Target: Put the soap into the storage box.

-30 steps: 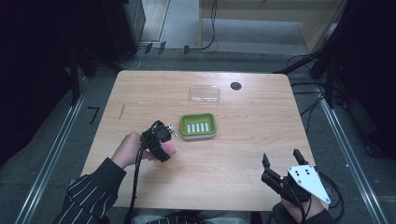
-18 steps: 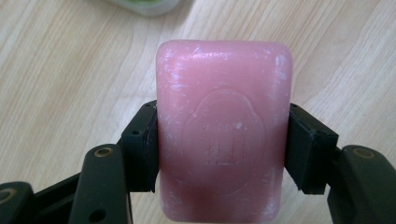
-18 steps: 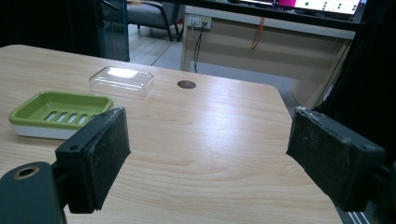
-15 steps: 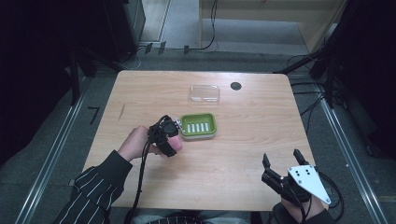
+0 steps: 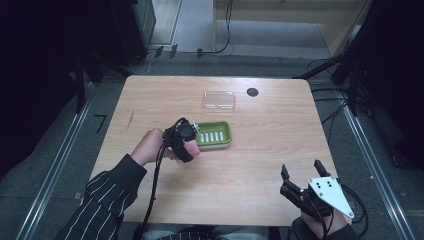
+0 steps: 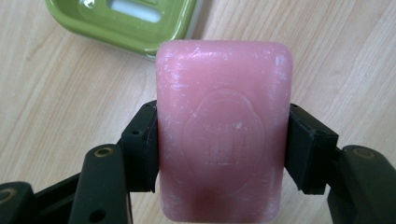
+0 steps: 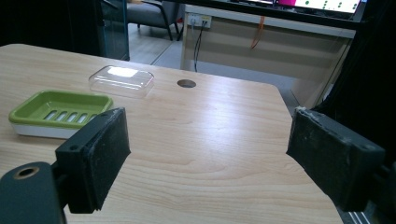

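Note:
A pink bar of soap [image 6: 223, 126] is clamped between the two black jaws of my left gripper [image 6: 219, 147], held a little above the wood. In the high view that left gripper [image 5: 186, 142] sits just left of the green soap dish [image 5: 216, 135], whose slotted bottom is bare. The dish's corner [image 6: 126, 23] shows beyond the soap. A clear plastic lid [image 5: 219, 99] lies behind the dish. My right gripper [image 5: 302, 175] rests near the table's front right edge, open with nothing between its pads [image 7: 100, 156]. The dish [image 7: 60, 112] and lid [image 7: 121, 80] show to its left.
A small dark round hole [image 5: 252, 92] sits in the wooden table [image 5: 265, 150] near the back edge, right of the lid. Cables trail from both grippers toward the person. Dark floor, rails and furniture surround the table.
My left gripper has carried the pink soap to the right and slightly away from the person, closing up to the green dish's left end. The right gripper has stayed still.

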`<state>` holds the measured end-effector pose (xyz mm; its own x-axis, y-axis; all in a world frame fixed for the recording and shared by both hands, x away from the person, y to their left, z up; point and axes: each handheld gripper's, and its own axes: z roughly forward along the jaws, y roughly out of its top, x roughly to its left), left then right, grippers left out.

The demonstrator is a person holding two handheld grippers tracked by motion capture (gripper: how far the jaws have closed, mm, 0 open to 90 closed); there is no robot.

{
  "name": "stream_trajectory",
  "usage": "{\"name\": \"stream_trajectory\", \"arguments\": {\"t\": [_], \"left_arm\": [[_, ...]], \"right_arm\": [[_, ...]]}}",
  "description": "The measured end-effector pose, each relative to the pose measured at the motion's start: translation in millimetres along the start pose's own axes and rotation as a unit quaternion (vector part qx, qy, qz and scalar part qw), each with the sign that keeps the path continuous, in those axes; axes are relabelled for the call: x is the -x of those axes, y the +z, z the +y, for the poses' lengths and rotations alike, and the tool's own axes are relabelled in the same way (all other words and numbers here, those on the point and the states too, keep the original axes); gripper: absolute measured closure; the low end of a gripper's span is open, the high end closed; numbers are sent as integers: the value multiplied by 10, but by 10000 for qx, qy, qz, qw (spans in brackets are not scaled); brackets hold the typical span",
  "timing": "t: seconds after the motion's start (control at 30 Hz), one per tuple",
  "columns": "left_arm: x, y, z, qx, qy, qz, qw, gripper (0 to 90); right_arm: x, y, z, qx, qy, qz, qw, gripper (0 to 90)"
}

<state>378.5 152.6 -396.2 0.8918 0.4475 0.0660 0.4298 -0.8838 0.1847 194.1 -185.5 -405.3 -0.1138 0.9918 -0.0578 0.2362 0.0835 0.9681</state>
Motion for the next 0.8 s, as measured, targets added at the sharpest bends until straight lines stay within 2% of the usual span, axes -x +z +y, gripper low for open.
{"name": "stream_trajectory", "arguments": {"t": [0.8], "left_arm": [[-126,-33,187,118,215,10,9997,384]], "right_arm": [[37,-39,-13,-76,10,-113,9999,127]]}}
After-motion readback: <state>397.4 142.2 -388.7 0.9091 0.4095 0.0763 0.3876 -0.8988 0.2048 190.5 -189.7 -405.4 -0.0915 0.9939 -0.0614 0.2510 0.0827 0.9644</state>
